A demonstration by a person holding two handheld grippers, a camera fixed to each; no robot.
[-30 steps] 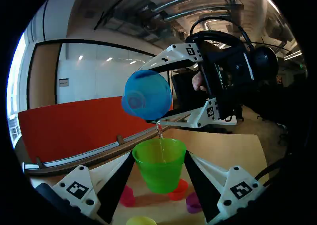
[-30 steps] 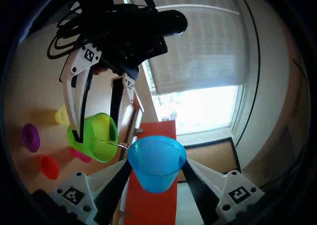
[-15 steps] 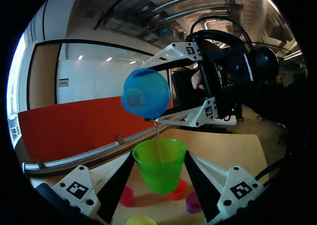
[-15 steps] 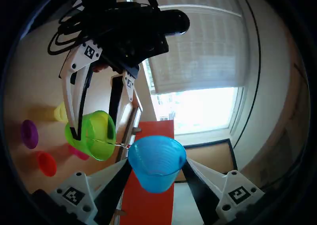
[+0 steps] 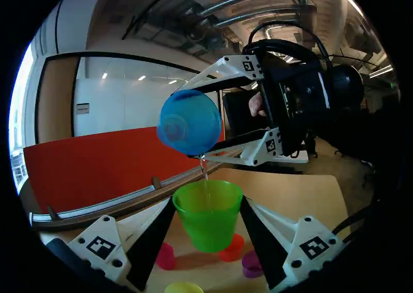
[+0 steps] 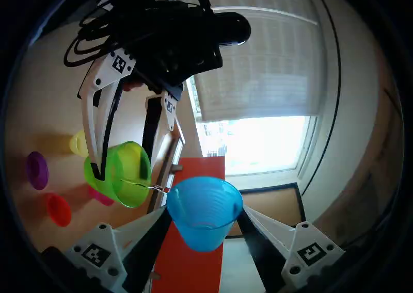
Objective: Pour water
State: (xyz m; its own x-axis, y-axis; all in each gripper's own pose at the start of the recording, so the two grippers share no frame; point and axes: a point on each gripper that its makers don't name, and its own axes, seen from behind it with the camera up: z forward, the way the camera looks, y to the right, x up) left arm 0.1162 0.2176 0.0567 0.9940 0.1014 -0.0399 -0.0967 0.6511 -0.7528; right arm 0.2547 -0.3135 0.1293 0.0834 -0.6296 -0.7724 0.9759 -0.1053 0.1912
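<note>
In the left gripper view my left gripper (image 5: 207,218) is shut on an upright green cup (image 5: 208,221) held above the table. Over it hangs a blue cup (image 5: 190,121), tipped on its side and gripped by the right gripper (image 5: 206,118). A thin stream of water (image 5: 205,175) runs from the blue cup's rim into the green cup. The right gripper view has my right gripper (image 6: 204,218) shut on the blue cup (image 6: 204,218), with the stream (image 6: 142,185) crossing to the green cup (image 6: 120,174) held by the left gripper (image 6: 124,159).
Small coloured cups stand on the wooden table (image 5: 294,195): red (image 5: 232,247), purple (image 5: 251,263), pink (image 5: 166,256) and yellow (image 5: 184,287). A red panel (image 5: 103,164) and a wooden rail (image 5: 129,197) run behind the table. A bright window (image 6: 258,143) lies beyond.
The blue cup has tilted slightly further and shifted a little. Water keeps running into the green cup. Both grippers hold nearly the same places.
</note>
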